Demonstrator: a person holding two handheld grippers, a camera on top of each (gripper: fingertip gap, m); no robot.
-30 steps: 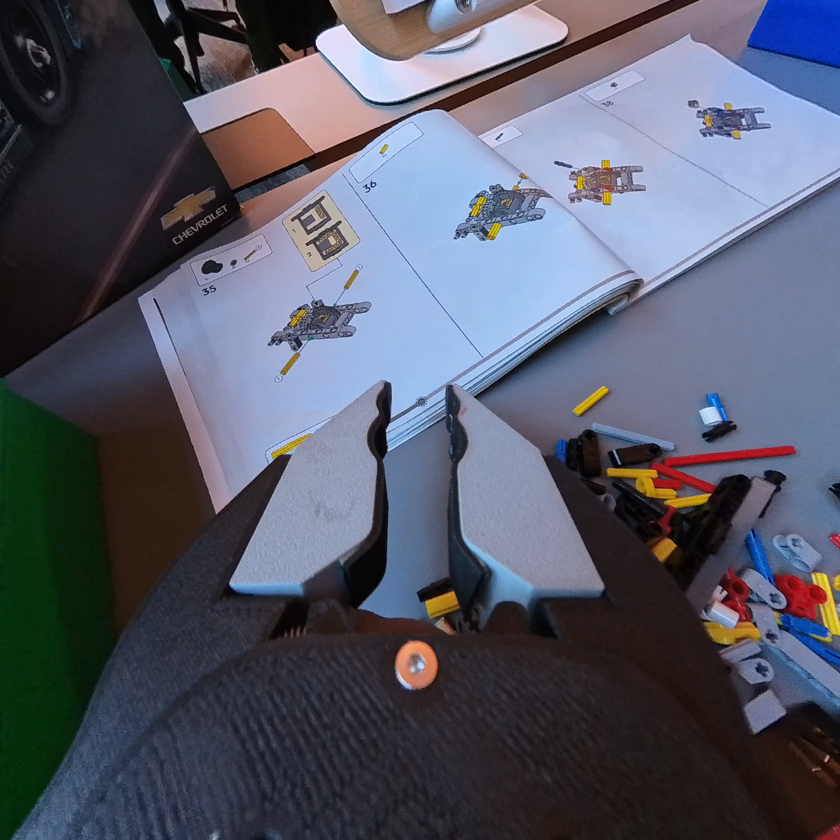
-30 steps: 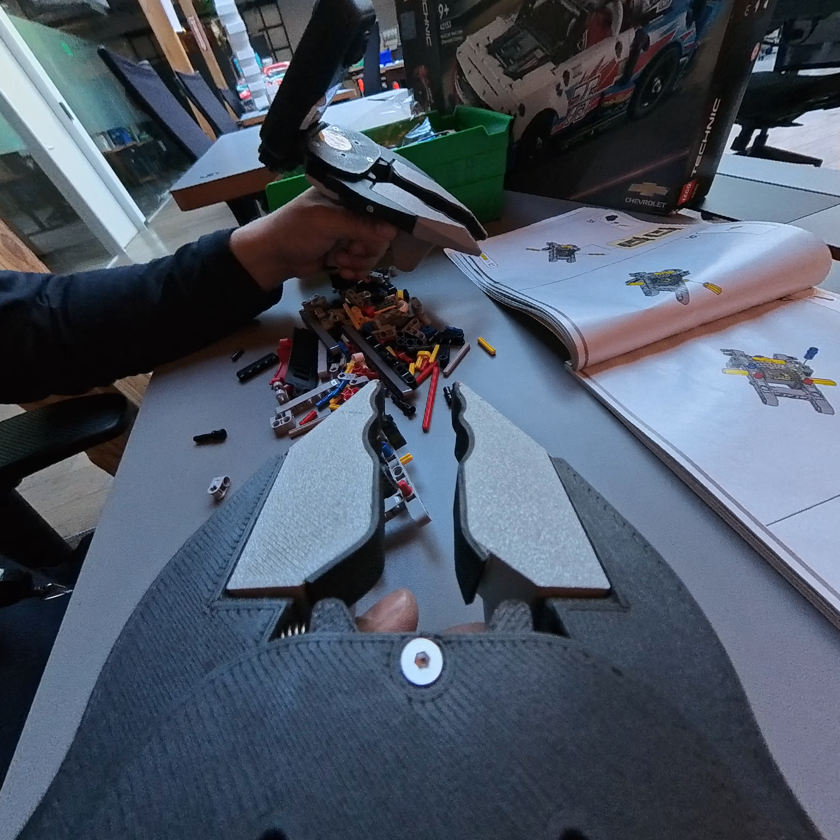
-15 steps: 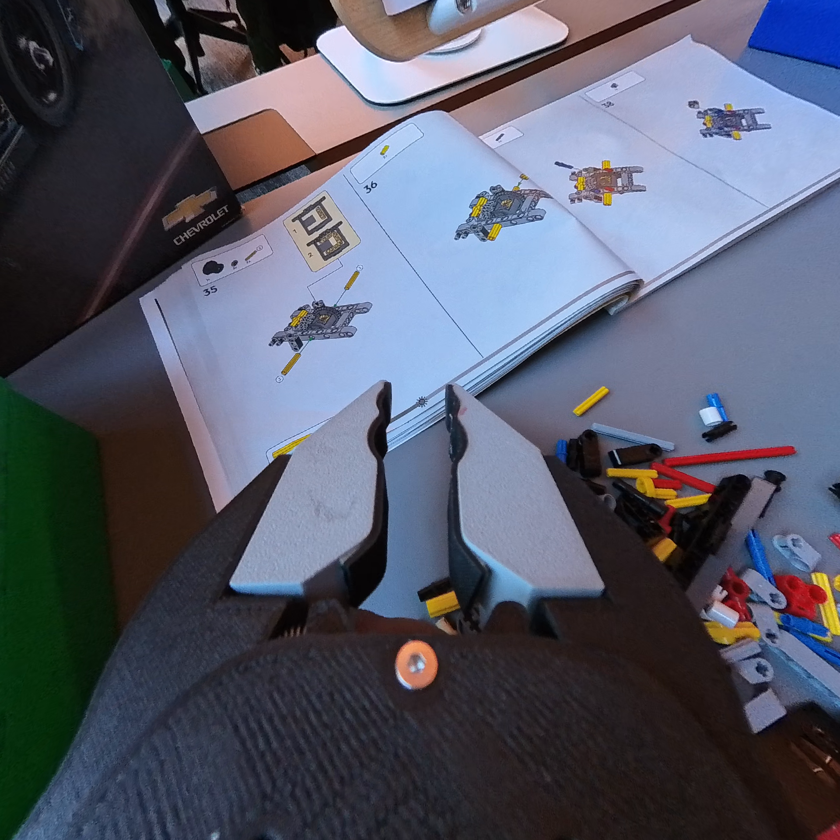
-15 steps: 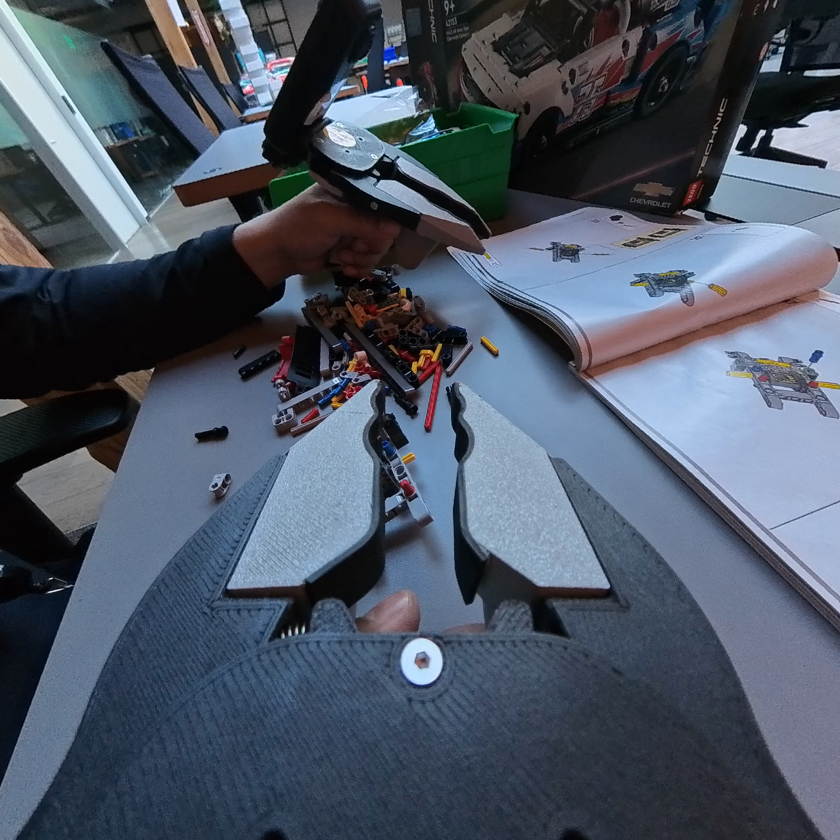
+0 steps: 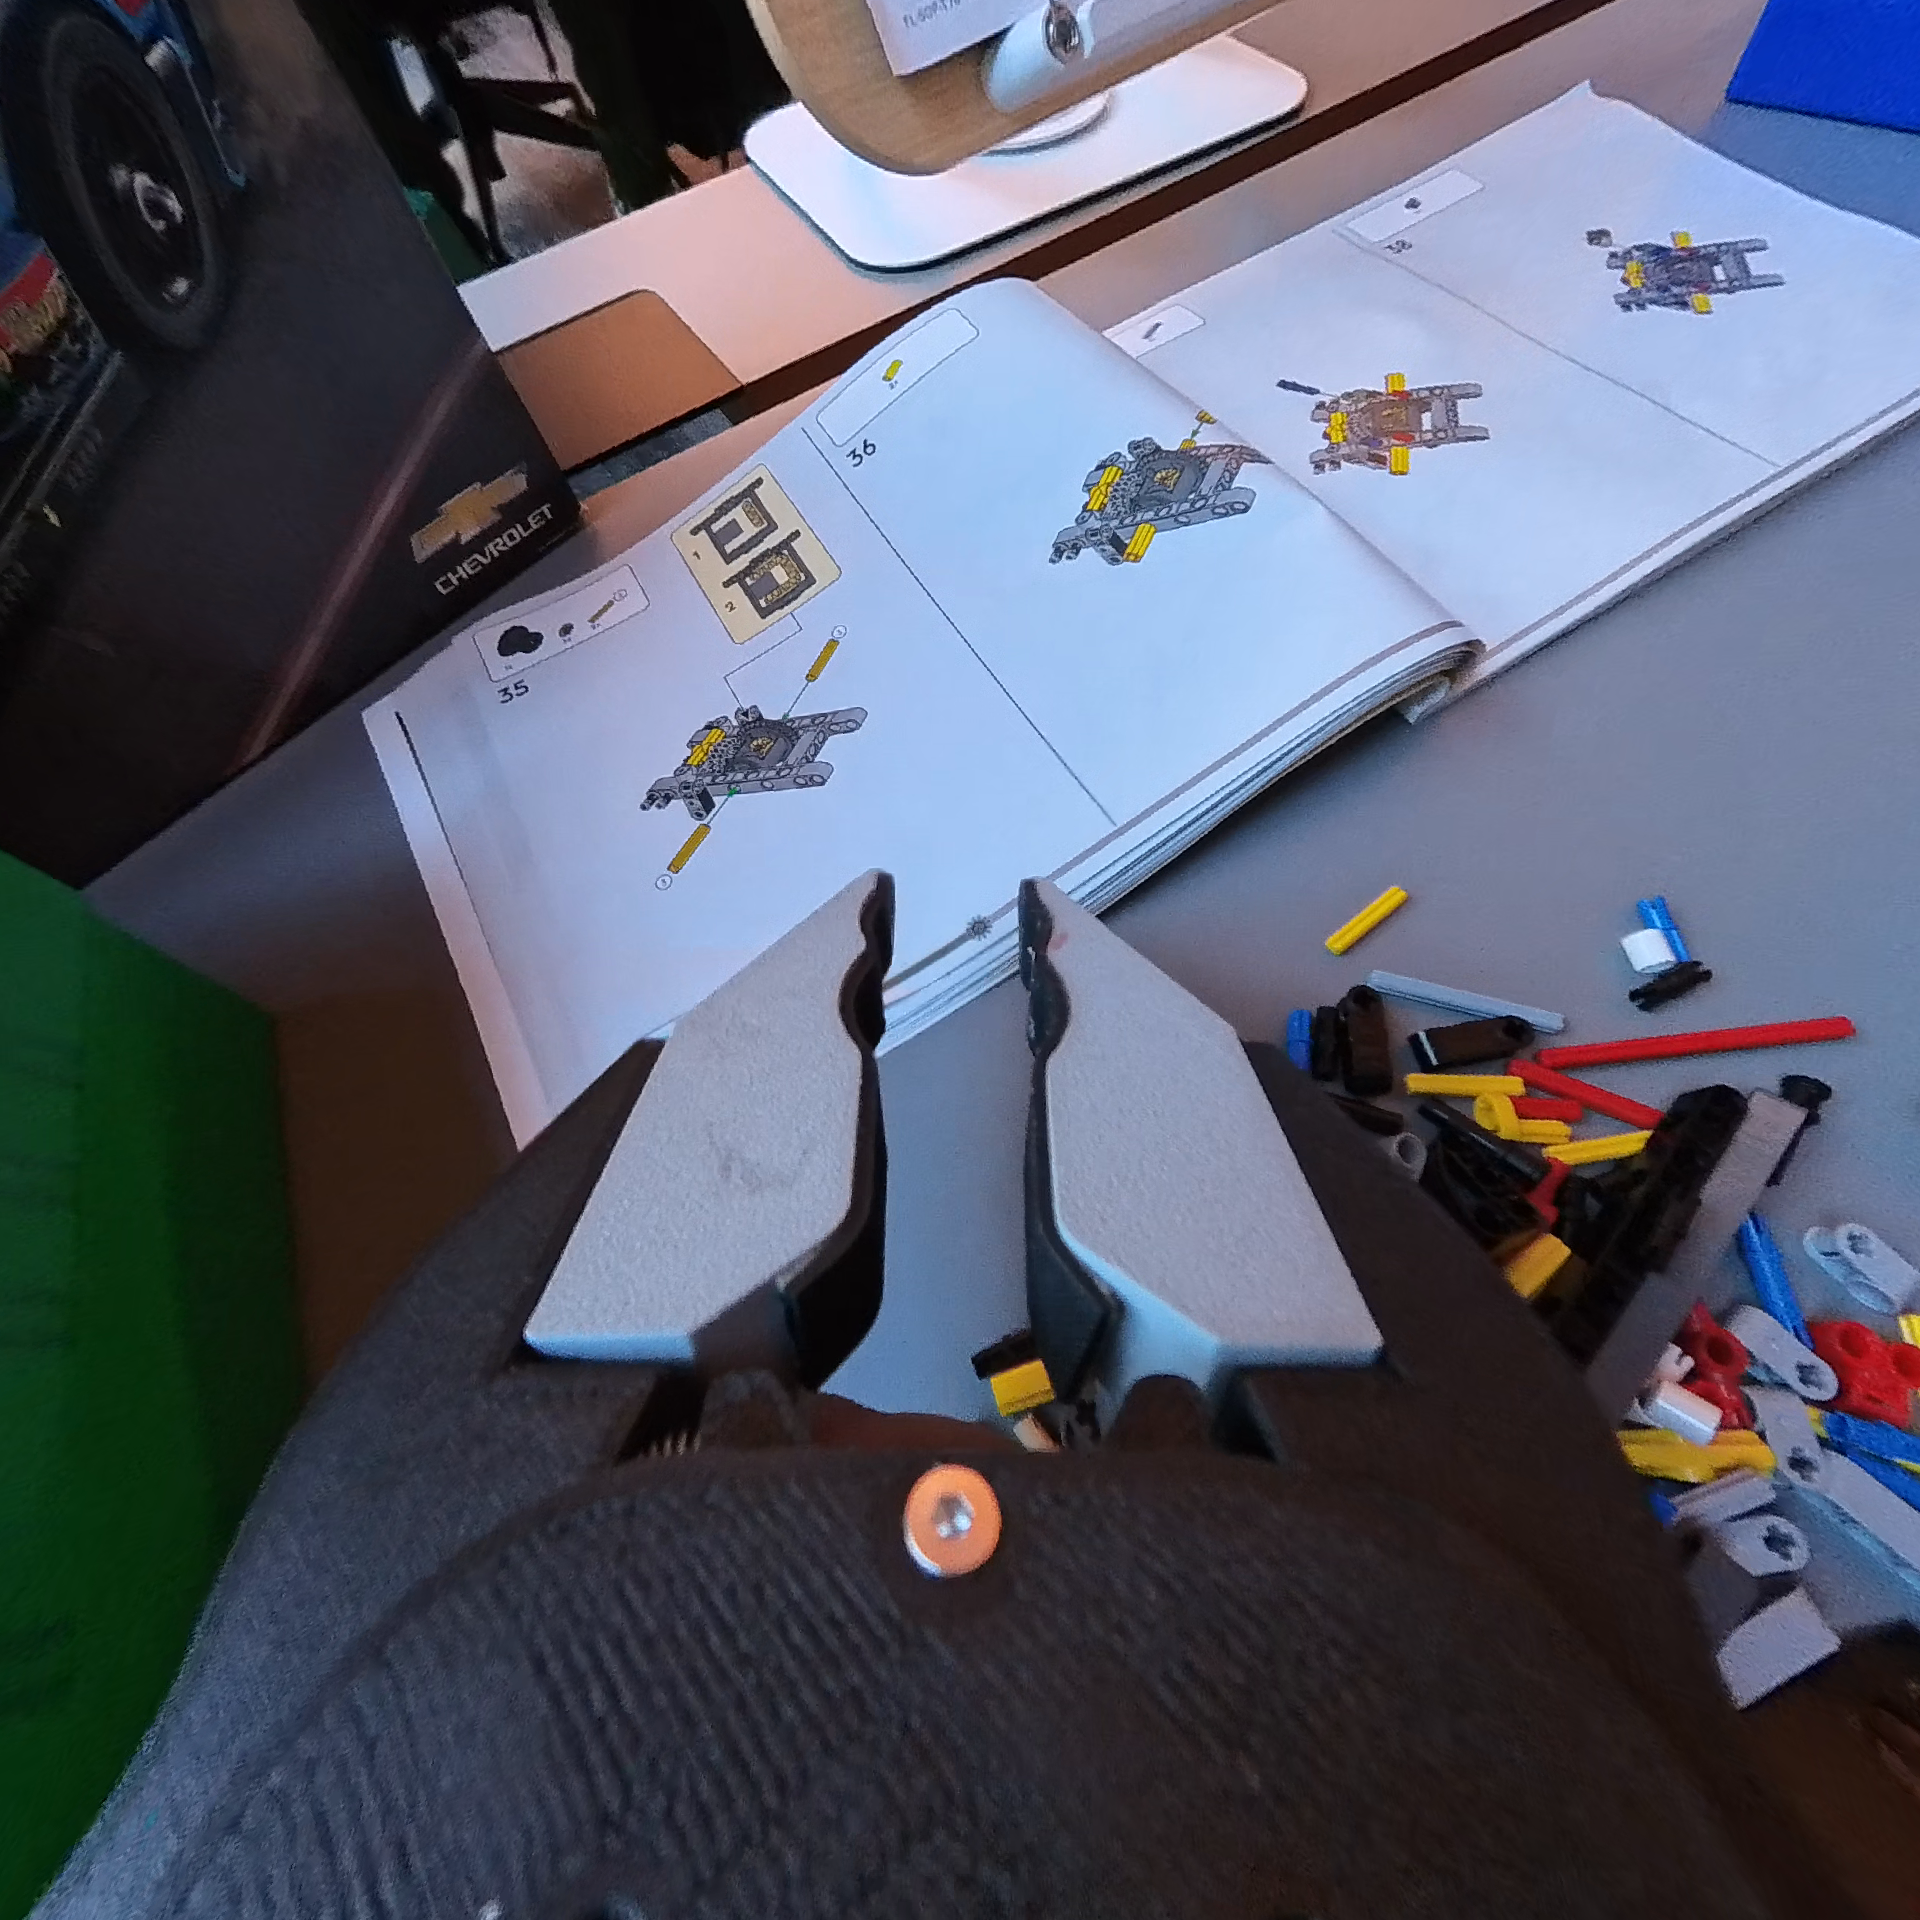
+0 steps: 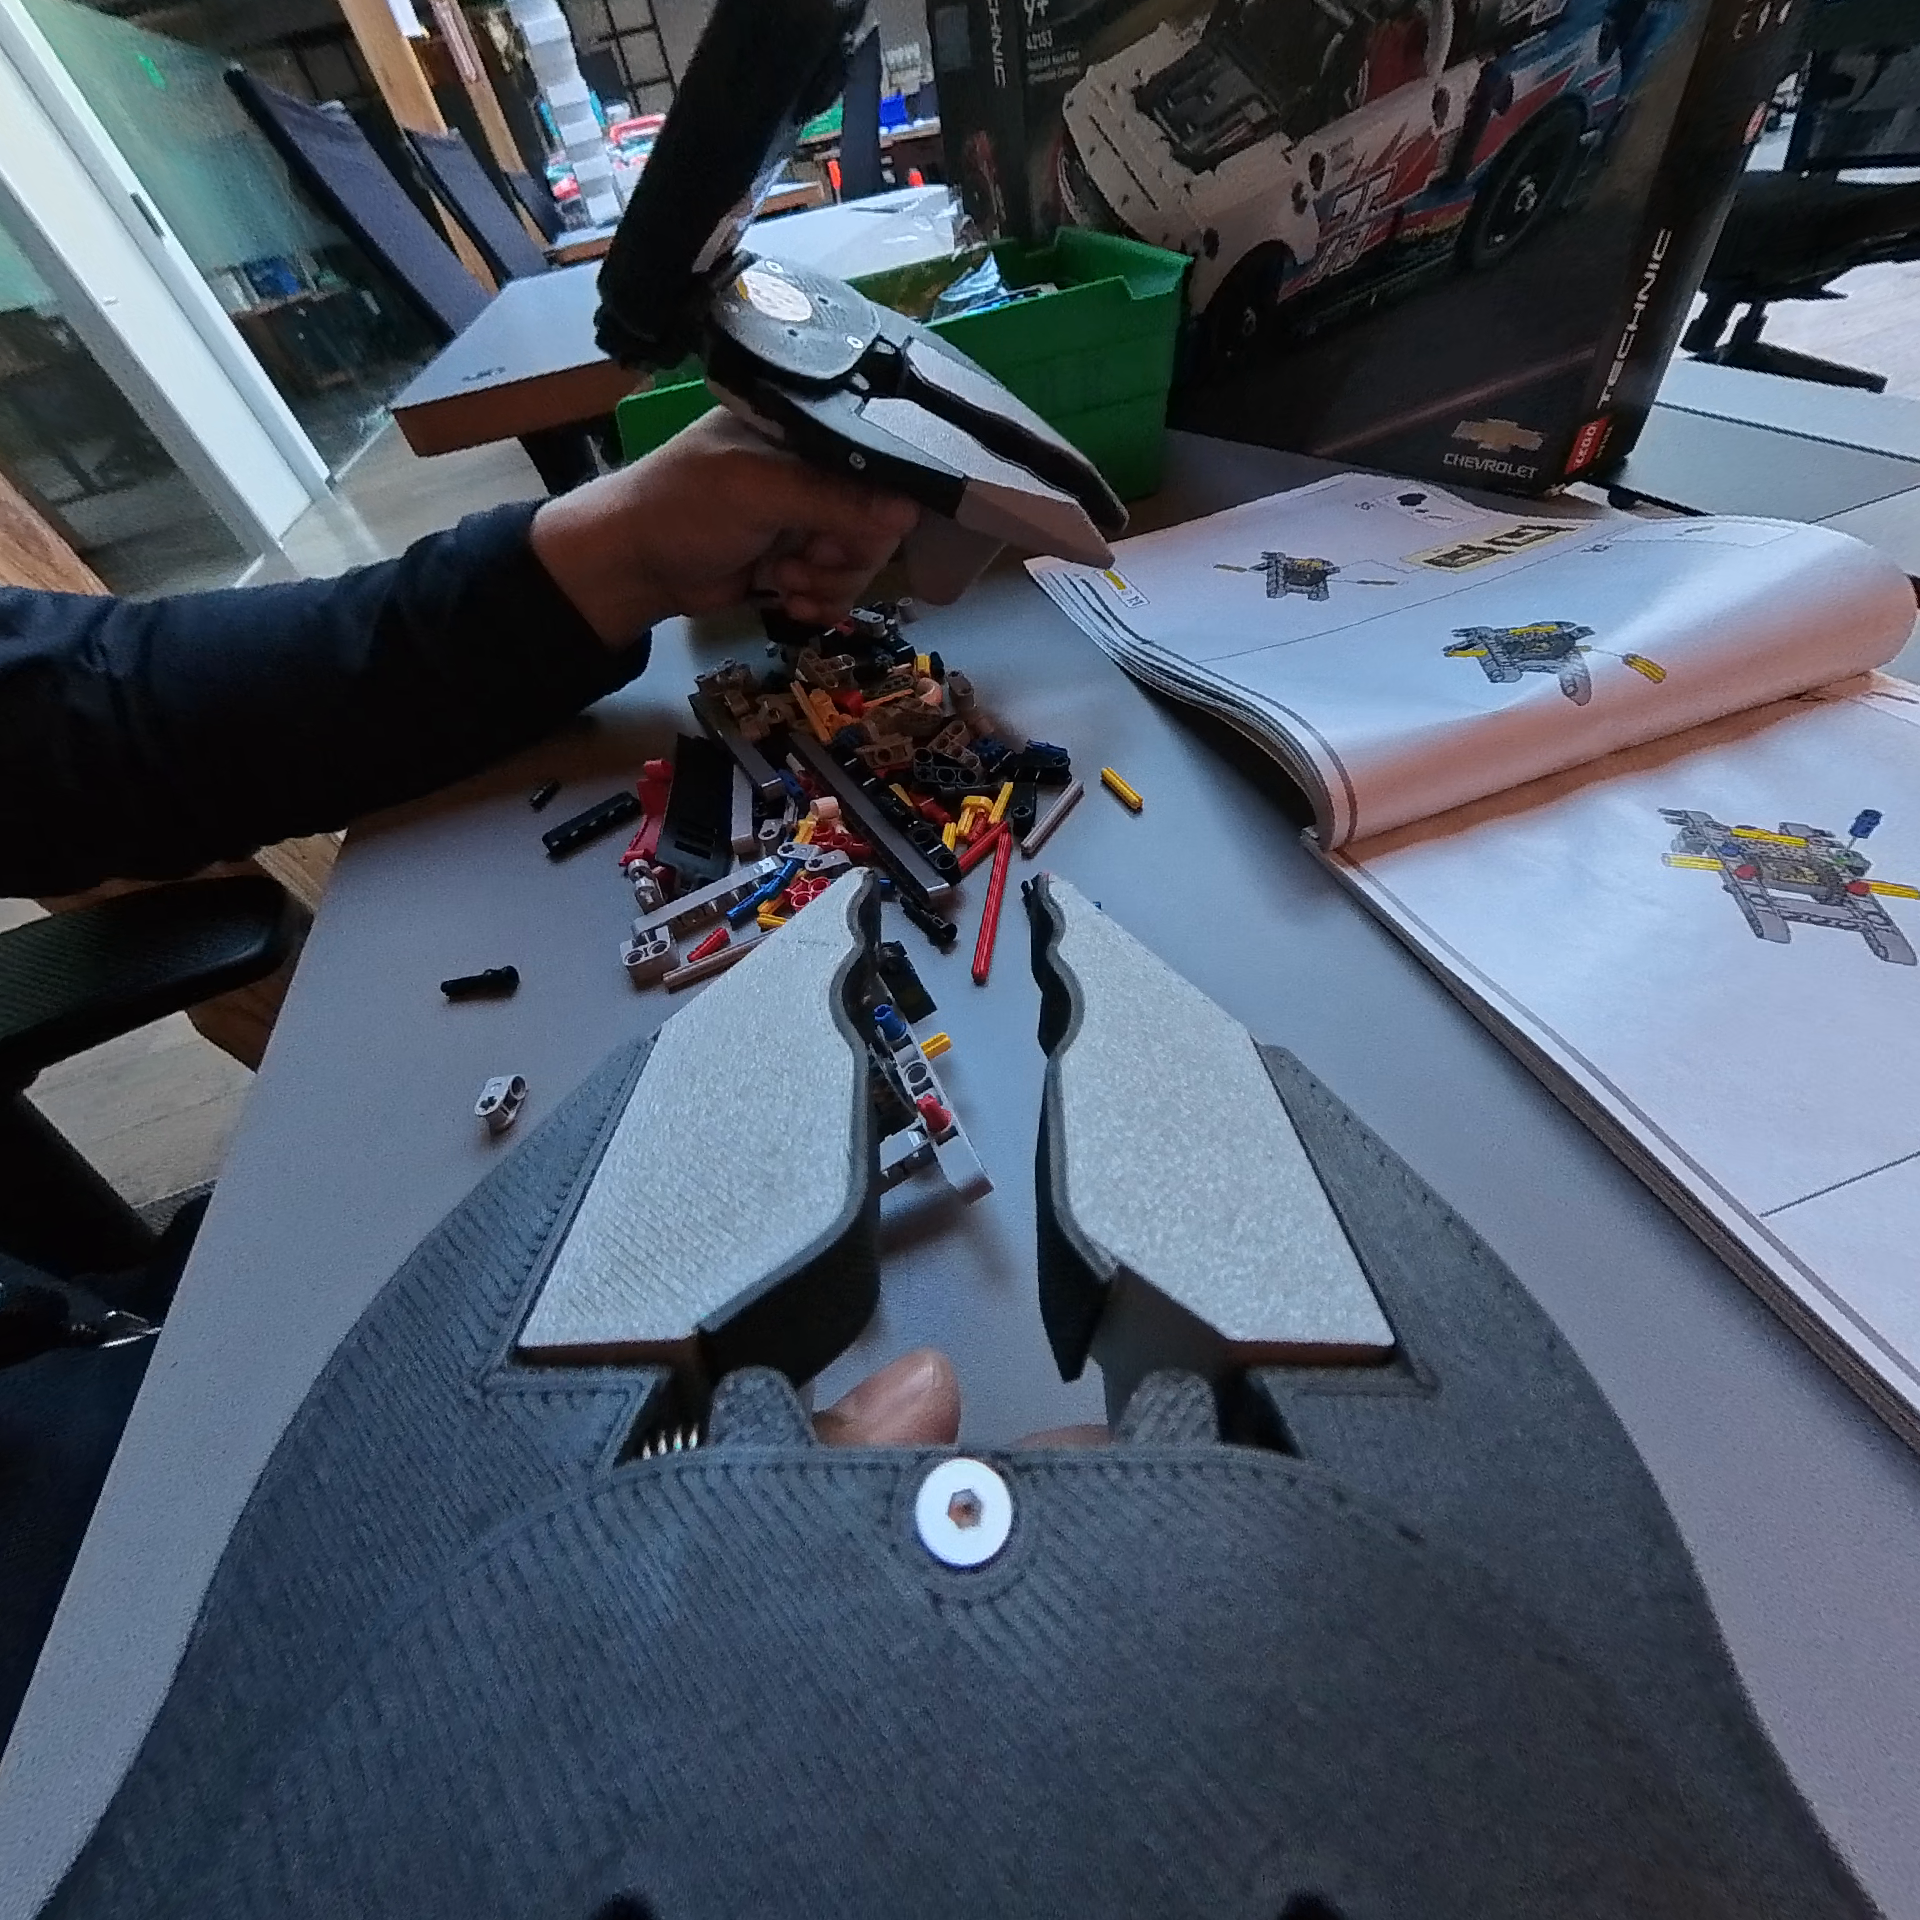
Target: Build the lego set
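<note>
**Two hand-held grippers over a scatter of building-toy parts**

The left gripper (image 5: 956,914) hangs above the grey table (image 5: 1621,727) with its jaws a narrow way apart and nothing between the fingertips; through the gap show bare tabletop and the near edge of the open instruction booklet (image 5: 1039,582). In the right wrist view the same gripper (image 6: 1091,530) is gripped by a hand (image 6: 717,520) in a dark sleeve (image 6: 260,696), its tips pointing down toward the booklet's left corner. Just right of it, below the booklet's edge, lies the pile of parts (image 5: 1621,1174): red and yellow rods, black pins and beams, blue and grey connectors, with a single short yellow rod (image 5: 1365,918) apart from the heap, toward the booklet.

The right gripper (image 6: 951,904) is held low over the table's near side, jaws likewise narrowly parted and gripping nothing. A small grey assembly with blue, yellow and red pins (image 6: 920,1101) lies on the table under its left finger, partly hidden by it; whether the finger touches it cannot be told. A long red rod (image 6: 992,899) lies just beyond the tips, at the pile's near edge (image 6: 862,769). A black pin (image 6: 478,982) and a small grey connector (image 6: 501,1097) lie loose toward the table's left edge.

Farther off stand a green bin (image 6: 1081,343) and a dark toy box showing a race car (image 6: 1351,208), both along the table's far edge.
</note>
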